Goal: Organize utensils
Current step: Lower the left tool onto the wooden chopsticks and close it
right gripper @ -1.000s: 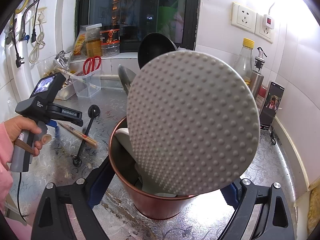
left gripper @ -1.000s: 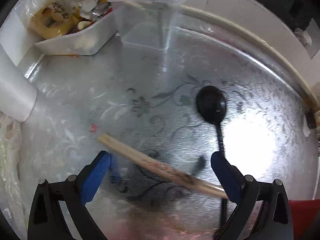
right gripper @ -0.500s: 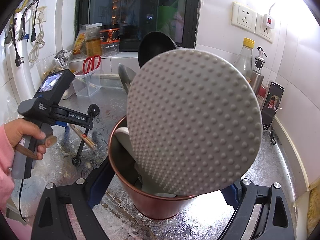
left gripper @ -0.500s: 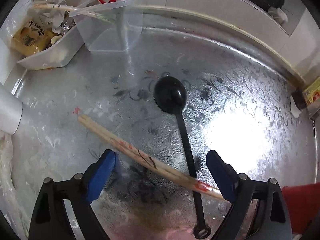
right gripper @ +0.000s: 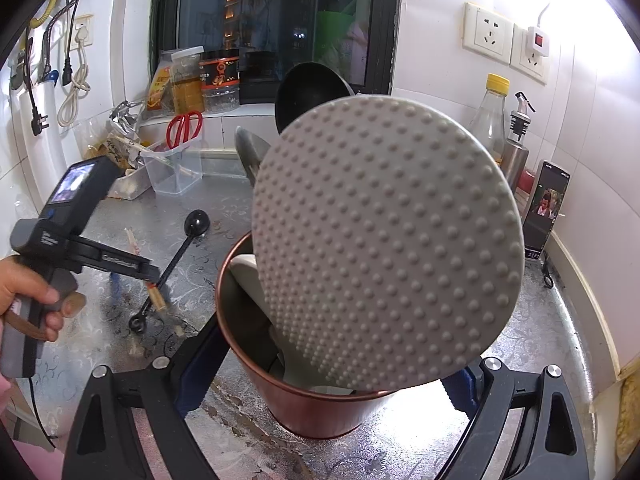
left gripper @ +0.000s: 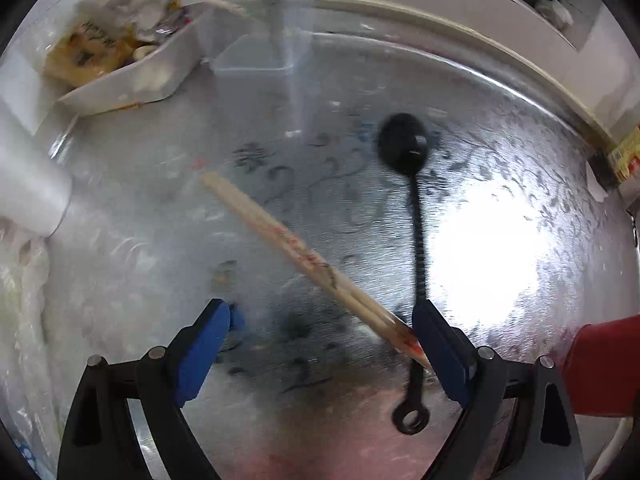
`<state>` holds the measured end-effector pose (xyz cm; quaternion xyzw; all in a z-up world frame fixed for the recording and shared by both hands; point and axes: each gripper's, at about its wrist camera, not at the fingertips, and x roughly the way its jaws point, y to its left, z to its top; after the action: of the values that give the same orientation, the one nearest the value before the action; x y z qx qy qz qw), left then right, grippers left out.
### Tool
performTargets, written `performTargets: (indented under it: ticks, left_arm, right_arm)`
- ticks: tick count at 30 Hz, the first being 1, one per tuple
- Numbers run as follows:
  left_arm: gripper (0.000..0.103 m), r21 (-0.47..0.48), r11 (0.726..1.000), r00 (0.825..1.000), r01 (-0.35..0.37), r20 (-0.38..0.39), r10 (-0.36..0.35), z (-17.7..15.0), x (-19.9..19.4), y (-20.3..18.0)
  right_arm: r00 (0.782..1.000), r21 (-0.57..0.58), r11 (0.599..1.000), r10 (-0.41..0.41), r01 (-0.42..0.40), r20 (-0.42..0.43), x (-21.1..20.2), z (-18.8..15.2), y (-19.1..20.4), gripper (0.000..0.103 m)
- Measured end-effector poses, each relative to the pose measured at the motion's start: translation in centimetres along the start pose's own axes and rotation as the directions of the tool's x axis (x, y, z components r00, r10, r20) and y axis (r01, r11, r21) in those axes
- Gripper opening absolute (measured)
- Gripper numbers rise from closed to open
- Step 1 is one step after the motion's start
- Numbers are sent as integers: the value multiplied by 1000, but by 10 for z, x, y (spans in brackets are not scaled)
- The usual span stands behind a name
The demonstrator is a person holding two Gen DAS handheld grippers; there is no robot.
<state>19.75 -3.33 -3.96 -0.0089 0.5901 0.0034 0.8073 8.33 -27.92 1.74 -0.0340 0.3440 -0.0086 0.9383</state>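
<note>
Chopsticks, a pale wooden pair (left gripper: 296, 246), lie flat on the patterned steel counter (left gripper: 500, 184), long axis running diagonally from far left to near right. Their red-marked near end sits just beside the right finger of the left gripper (left gripper: 322, 344), whose jaws stand wide and released above them. A black long-handled measuring spoon (left gripper: 416, 248) crosses that end, apparently beneath it. The right gripper (right gripper: 320, 376) is clamped around the copper-coloured utensil cup (right gripper: 316, 400), near right; the left hand is therefore nearer.
</note>
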Motion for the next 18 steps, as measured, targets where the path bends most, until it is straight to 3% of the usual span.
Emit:
performTargets:
  ticks: [4, 12, 14, 15, 16, 18]
  left_arm:
    - [93, -28, 999, 1000, -30, 8, 30, -1, -1, 18]
    - [92, -116, 993, 1000, 20, 21, -18, 12, -9, 52]
    - [81, -116, 993, 1000, 23, 6, -23, 19, -6, 51]
    - [69, -121, 993, 1000, 9, -12, -10, 24, -3, 50]
    - [63, -116, 993, 1000, -12, -7, 11, 27, -4, 46]
    - [59, -110, 994, 1000, -20, -9, 19, 37, -2, 43]
  right_arm:
    - [1000, 0, 1000, 2, -2, -2, 0, 0, -1, 95]
    - [1000, -2, 1000, 2, -2, -5, 1, 0, -1, 96]
    - [1000, -3, 1000, 3, -3, -5, 2, 0, -1, 96]
    - [1000, -3, 1000, 4, -4, -5, 2, 0, 0, 96]
    - [1000, -3, 1000, 4, -4, -4, 2, 0, 0, 96]
    - [1000, -2, 1000, 4, -4, -4, 2, 1, 1, 96]
